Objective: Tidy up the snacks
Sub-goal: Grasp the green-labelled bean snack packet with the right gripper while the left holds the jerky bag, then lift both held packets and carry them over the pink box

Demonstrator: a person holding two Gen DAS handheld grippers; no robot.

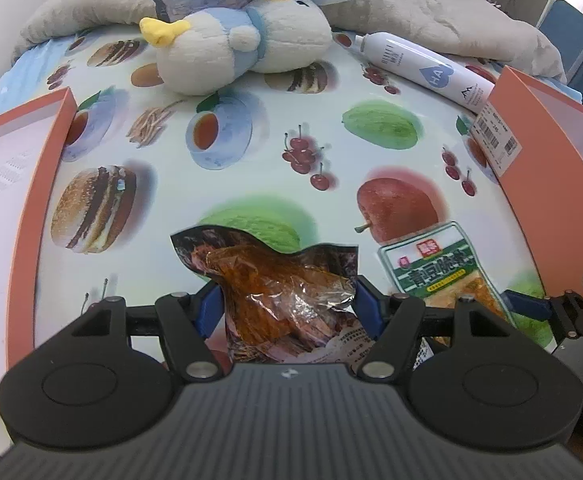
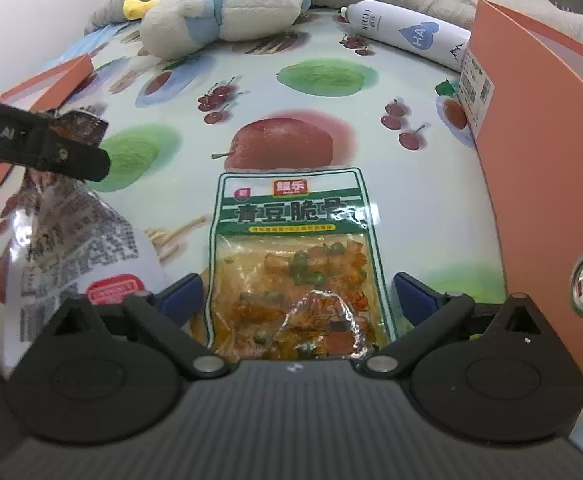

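Right hand-held gripper [image 2: 297, 294] sits low over the green-pea snack pouch [image 2: 291, 256], blue fingers spread apart on either side of the pack's lower half, pads not pressing it, so nothing is gripped yet. Pouch lies flat on the fruit-print bench cover [image 2: 403, 152], label end pointing away from the gripper, clear window end nearest it. Left hand-held gripper [image 1: 287, 304] is clamped on the dark spicy snack bag [image 1: 275, 276], both blue pads against its crinkled sides, bag lifted with its top edge flopping forward past the fingertips. Orange box [image 2: 531, 184] stands just right of the right gripper, its wall close to the pouch; orange lid [image 1: 43, 184] lies left of the left gripper. Plush duck [image 1: 243, 48] and white spray bottle [image 1: 423, 68] lie far ahead of both grippers, apart from the snacks. Handling guess: both packs are light, soft vacuum film, glossy and likely slippery, and lumpy inside, so they will sag and crumple. The flat pouch gives little to bite; best hold looks like pinching across the filled middle or a side seam, not the thin sealed top.
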